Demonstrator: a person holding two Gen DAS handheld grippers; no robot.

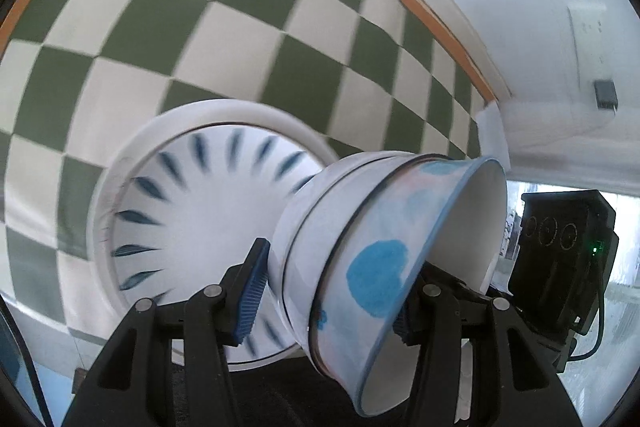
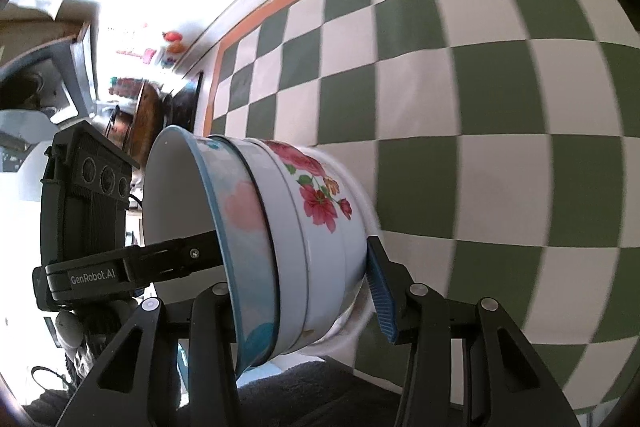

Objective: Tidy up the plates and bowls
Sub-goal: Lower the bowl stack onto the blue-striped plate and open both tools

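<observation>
While both grippers grasp it from opposite sides, a nested stack of bowls (image 1: 372,267) hangs tilted on its side above the green-and-white checked counter (image 1: 240,27). The left gripper (image 1: 328,299) pinches the stack across its walls, one blue pad on the base bowl, the other hidden behind the blue-spotted rim. The right gripper (image 2: 304,291) pinches the same stack (image 2: 280,239), its blue pad against the flowered bowl (image 2: 320,203). Beneath the stack, a blue-dashed plate (image 1: 200,219) rests on a wider white plate (image 1: 224,111) on the counter.
</observation>
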